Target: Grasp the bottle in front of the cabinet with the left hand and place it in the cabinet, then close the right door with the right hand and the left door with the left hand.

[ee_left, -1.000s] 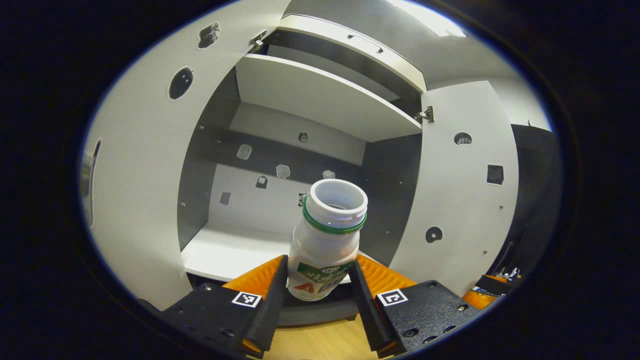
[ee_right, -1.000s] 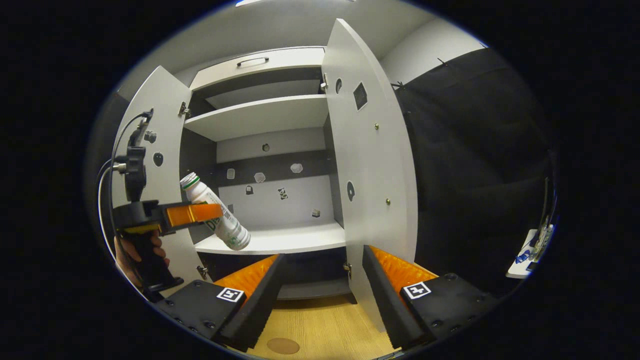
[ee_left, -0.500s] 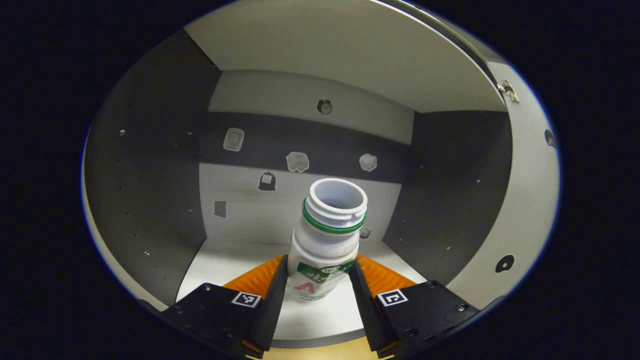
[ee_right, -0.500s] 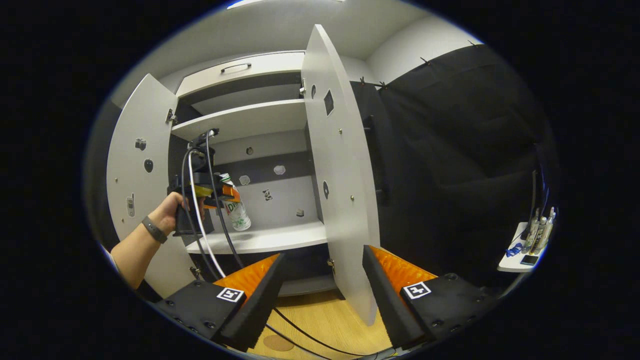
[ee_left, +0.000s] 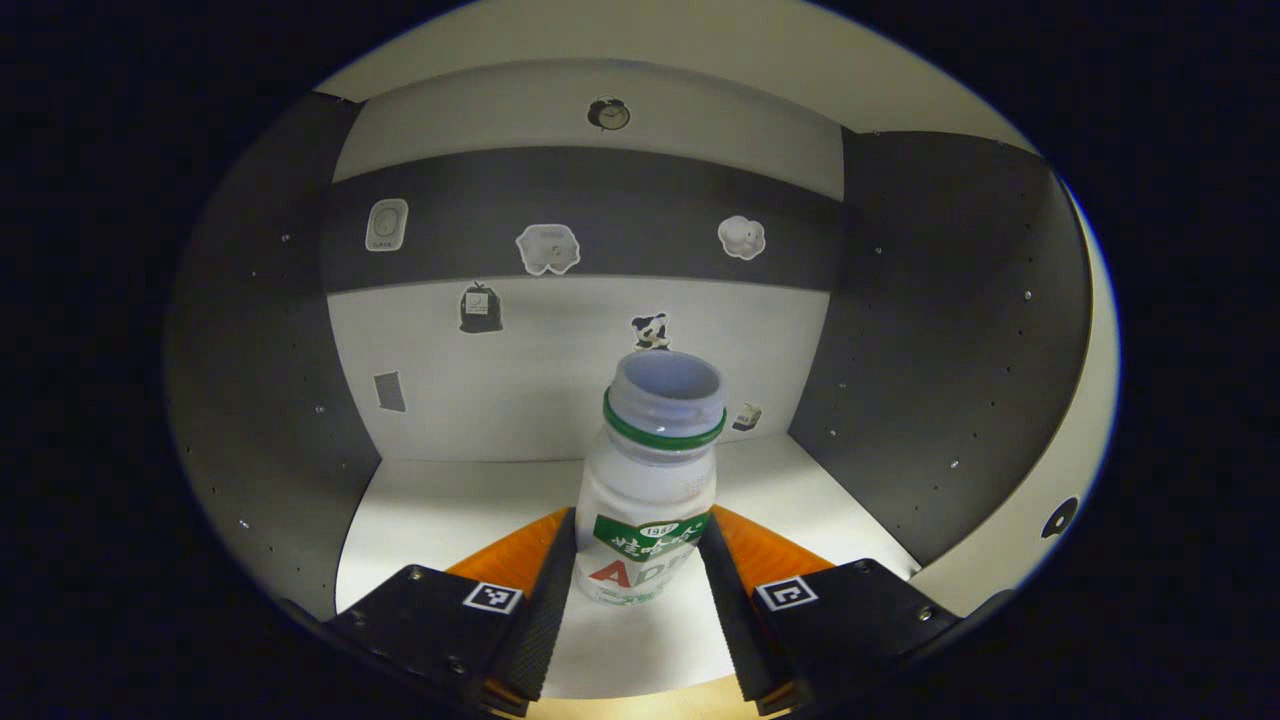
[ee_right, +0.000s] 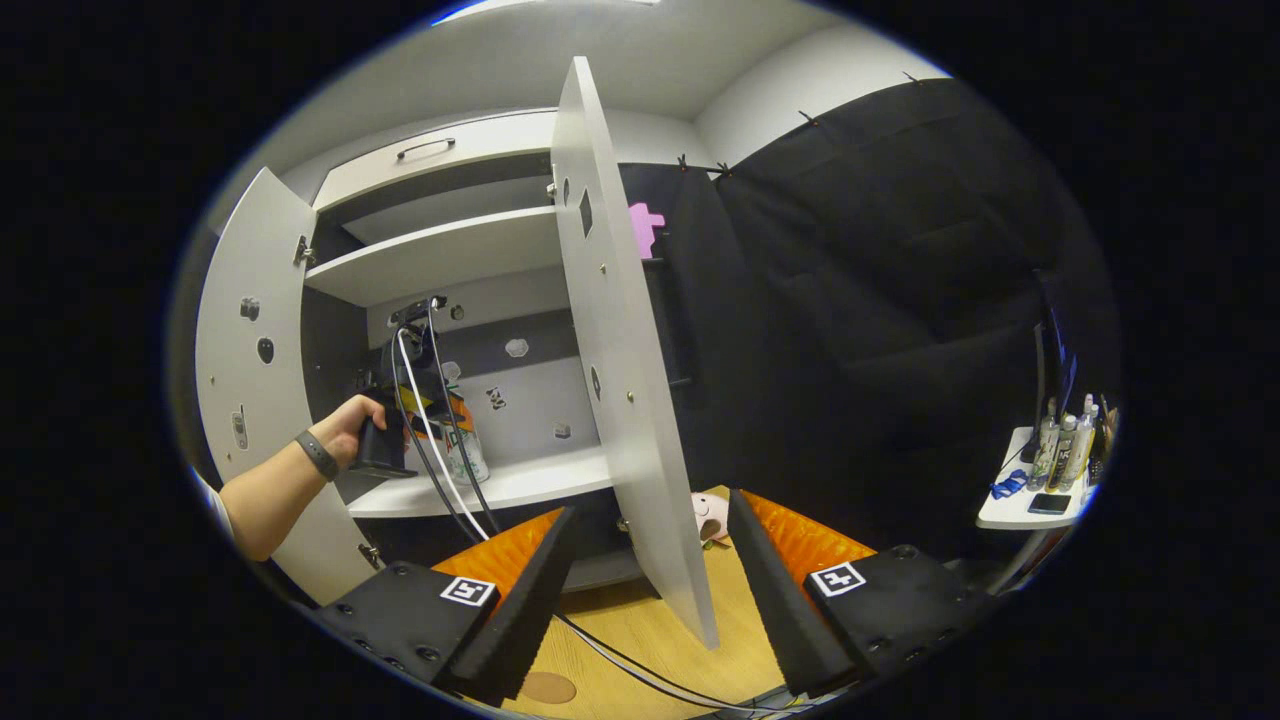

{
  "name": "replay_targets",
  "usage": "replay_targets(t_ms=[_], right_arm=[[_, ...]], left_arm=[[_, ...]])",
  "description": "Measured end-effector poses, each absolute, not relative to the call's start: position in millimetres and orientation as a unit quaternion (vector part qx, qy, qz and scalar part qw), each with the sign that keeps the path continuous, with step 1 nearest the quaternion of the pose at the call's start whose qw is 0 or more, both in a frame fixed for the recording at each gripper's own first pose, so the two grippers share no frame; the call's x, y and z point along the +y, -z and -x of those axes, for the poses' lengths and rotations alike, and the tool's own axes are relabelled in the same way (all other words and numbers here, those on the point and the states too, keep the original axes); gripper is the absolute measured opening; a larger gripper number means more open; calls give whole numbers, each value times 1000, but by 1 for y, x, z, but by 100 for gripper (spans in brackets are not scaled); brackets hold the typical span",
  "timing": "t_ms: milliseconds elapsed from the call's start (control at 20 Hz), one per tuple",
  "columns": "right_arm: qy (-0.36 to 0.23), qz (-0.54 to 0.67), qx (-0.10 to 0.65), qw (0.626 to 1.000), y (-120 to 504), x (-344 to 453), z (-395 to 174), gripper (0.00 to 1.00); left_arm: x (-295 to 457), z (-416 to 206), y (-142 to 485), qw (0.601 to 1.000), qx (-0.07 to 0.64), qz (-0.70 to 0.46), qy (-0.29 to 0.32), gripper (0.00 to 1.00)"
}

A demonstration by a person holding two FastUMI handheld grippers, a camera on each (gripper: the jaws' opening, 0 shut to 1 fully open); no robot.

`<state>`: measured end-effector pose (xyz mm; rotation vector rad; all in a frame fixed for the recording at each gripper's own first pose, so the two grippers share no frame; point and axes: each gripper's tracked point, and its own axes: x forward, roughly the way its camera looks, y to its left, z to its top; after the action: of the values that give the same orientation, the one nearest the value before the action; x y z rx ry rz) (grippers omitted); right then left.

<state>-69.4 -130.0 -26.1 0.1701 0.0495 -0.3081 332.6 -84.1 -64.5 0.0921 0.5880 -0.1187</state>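
- The left gripper (ee_left: 636,590) is clamped on the bottle (ee_left: 650,500), both fingers pressing its lower body, so the bottle stays upright with the open mouth on top.
- The bottle is inside the cabinet, just above or on the white shelf (ee_left: 450,505); I cannot tell if it touches.
- The right gripper (ee_right: 650,590) is released and holds nothing; it waits near the right door (ee_right: 620,400), whose edge stands between its fingers, probably ready to push it.
- The left door (ee_right: 245,380) is open, to leave room for the hand (ee_right: 350,425).

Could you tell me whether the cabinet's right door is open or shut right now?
Open: the right door stands swung out, edge-on, leaving the shelf exposed.
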Motion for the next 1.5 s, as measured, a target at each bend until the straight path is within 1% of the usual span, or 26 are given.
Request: replay_targets(t_ms=[200, 250, 350, 400, 650, 900, 950, 1000, 1050, 1150, 1200, 1250, 1300, 1500], right_arm=[[163, -83, 28, 983, 28, -140, 74, 98], [163, -82, 29, 983, 28, -141, 74, 98], [164, -79, 29, 983, 26, -144, 76, 98], [164, -77, 29, 983, 24, -145, 76, 98], [153, -73, 29, 985, 21, -139, 75, 98], [138, -74, 6, 988, -2, -138, 80, 98], [134, -74, 1, 988, -9, -142, 79, 89], [130, -72, -2, 989, -15, -147, 78, 89], [125, -67, -5, 990, -20, -154, 76, 98], [111, -53, -7, 992, -27, -168, 73, 98], [102, -49, -9, 994, -30, -176, 72, 89], [90, -48, -8, 995, -33, -185, 73, 89], [81, -44, -6, 996, -36, -195, 74, 98], [75, -23, 20, 997, -45, -259, 68, 98]], left_arm=[[-86, -333, 67, 959, 276, -30, 60, 80], [-85, -334, 67, 960, 271, -26, 61, 87], [-77, -338, 63, 967, 249, -27, 55, 94], [-77, -337, 55, 971, 230, -27, 54, 96], [-77, -320, -2, 989, 124, -38, 68, 96], [-66, -267, -47, 996, 63, -6, 60, 96], [-65, -251, -54, 997, 53, -4, 61, 96], [-65, -235, -60, 997, 45, -3, 62, 96], [-64, -219, -63, 997, 40, -3, 63, 95], [-64, -184, -66, 997, 37, -1, 61, 95], [-63, -168, -64, 998, 36, 1, 54, 95], [-62, -149, -62, 998, 34, 3, 45, 96], [-57, -133, -58, 999, 33, 4, 32, 96], [-47, -71, -25, 999, 45, 6, -20, 95]])
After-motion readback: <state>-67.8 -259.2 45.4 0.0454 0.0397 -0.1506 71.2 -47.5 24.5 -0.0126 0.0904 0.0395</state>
